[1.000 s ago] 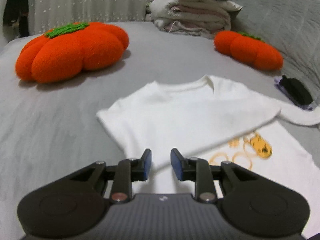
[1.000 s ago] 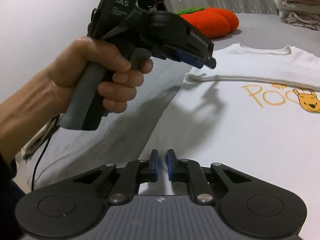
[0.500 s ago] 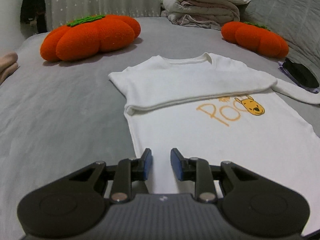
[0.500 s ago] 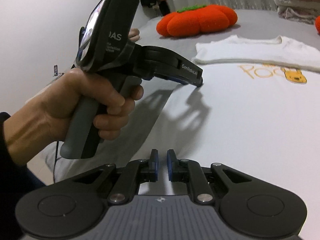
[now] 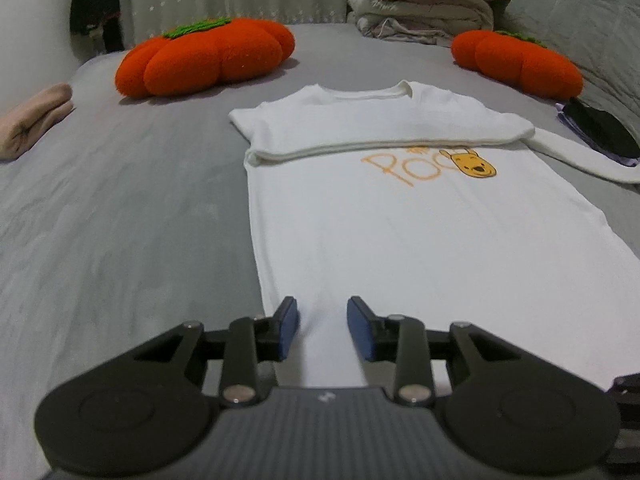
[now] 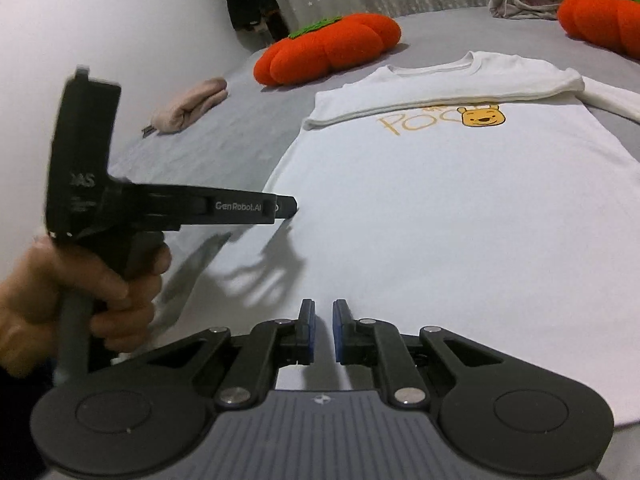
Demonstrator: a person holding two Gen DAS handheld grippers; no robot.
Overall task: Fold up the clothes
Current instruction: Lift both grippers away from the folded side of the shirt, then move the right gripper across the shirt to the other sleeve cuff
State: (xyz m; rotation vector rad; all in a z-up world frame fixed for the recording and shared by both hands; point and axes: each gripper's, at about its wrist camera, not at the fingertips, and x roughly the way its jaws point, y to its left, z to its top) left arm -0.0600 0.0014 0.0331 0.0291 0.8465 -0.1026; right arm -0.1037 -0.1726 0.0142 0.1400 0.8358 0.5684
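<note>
- L gripper [image 5: 319, 327]: jaws part open, just been opening wider; nothing gripped, only flat fabric showing under the gap. Pads sit over the near-left hem area of the white shirt [image 5: 420, 216].
- R gripper [image 6: 323, 330]: jaws nearly shut, thin slit between blue pads, nothing in it. Hovers over the near hem of the shirt too.
- From R cam: L gripper sits ahead-left of R gripper, held by the person's left hand [image 6: 76, 292] round the grip; its tip is at the shirt's left edge. Contact w/ fabric – can't tell.
- Shirt: spread face-up on grey bed [image 5: 120, 208], directly ahead of both grippers, collar at far end. One sleeve is folded across the chest, lying as a band just above the orange print [image 5: 432, 162]. Other sleeve [image 5: 580, 156] sticks out to the far right, unfolded.
- Print: orange letters + yellow bear face, partly covered at top by folded sleeve.
- Ahead-left of L gripper: big orange pumpkin cushion [image 5: 204, 60], well apart from shirt.
- Ahead-right: 2nd pumpkin cushion [image 5: 520, 62], near the free sleeve.
- Far end, past collar: stack of folded bedding [image 5: 424, 4].
- Far left edge: rolled beige cloth [image 5: 32, 120] on bed.
- Far right: dark flat item [image 5: 600, 132] just beside sleeve end; what it is – can't tell.
</note>
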